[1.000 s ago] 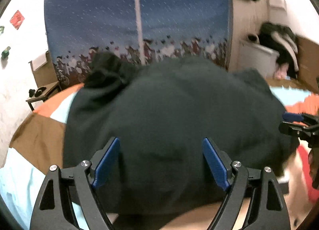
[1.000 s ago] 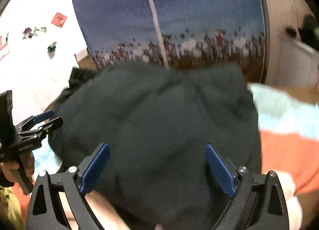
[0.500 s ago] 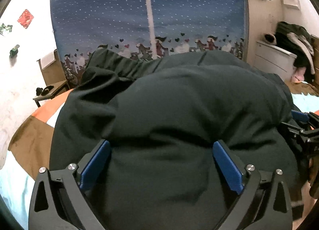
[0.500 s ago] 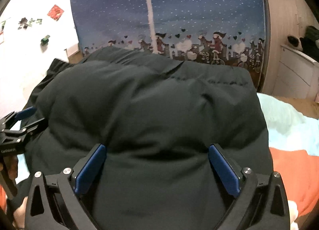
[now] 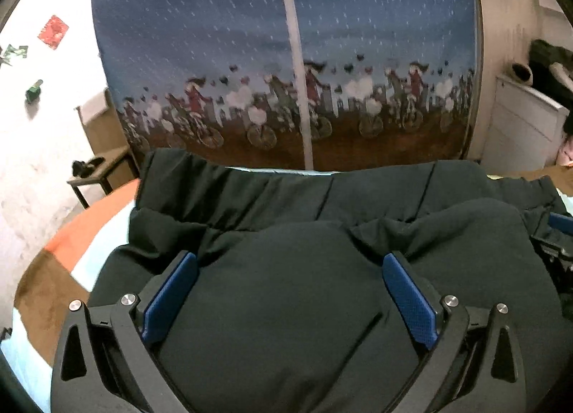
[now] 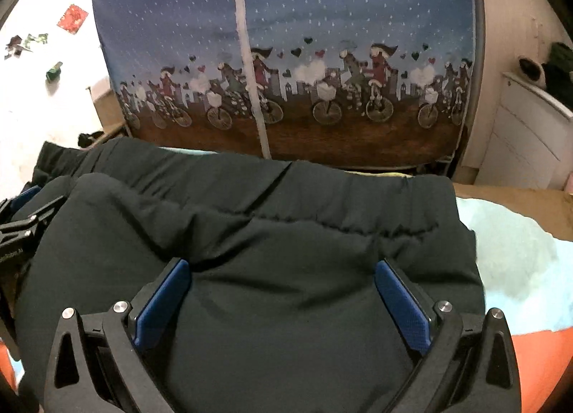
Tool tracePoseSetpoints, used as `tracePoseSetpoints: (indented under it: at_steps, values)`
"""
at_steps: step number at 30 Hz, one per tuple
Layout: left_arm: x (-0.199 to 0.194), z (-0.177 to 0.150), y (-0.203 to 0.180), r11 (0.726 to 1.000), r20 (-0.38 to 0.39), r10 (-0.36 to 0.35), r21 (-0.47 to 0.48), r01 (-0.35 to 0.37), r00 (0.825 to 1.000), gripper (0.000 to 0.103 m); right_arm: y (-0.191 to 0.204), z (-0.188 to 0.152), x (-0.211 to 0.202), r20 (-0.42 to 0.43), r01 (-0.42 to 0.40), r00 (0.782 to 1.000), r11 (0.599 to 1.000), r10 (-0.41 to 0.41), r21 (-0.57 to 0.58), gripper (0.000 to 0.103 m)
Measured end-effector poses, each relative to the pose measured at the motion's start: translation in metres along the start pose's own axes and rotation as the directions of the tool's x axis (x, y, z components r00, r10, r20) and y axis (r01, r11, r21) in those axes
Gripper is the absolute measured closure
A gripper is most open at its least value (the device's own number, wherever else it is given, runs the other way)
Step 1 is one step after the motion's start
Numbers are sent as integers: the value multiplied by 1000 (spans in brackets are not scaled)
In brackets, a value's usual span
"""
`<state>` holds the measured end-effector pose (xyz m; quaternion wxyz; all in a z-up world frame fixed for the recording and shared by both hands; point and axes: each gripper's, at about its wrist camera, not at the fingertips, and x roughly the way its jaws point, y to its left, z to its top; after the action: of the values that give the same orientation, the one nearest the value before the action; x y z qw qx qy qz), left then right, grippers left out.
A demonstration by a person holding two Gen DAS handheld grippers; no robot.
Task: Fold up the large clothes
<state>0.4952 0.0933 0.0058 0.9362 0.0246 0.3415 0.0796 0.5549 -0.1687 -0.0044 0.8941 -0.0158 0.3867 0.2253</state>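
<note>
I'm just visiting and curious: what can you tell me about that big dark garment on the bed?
The dark garment looks like padded, matte black fabric, puffy and creased, with a gathered stitched band along its far edge. It lies folded over itself on a bedspread of orange, pale blue and brown. Both open grippers sit against its top fold, one beside the other.

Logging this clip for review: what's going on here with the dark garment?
A person with a gripper in each hand is folding a dark padded garment on a bed with a striped blanket. The left gripper and right gripper both sit wide open over the bulky folded layer, gripping nothing. The elastic waistband lies at the far edge.
</note>
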Motion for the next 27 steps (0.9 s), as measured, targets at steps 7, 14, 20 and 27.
tracePoseSetpoints:
  at_steps: [7,14,20,27]
  values:
    - [20,3,3,999,1,-25,-24,25,1000,1,-17,13,32,-55,-39,998,997,43,59,0]
    - [33,7,1,999,21,-28,-37,29,999,1,-29,16,48,-69,-77,994,991,85,109,0]
    - [24,2,5,998,41,-51,-42,53,998,1,-27,8,40,-34,-75,996,991,79,107,0]
    - [-7,-5,5,999,36,-19,-31,20,999,1,-25,-1,7,26,-60,998,989,57,135,0]
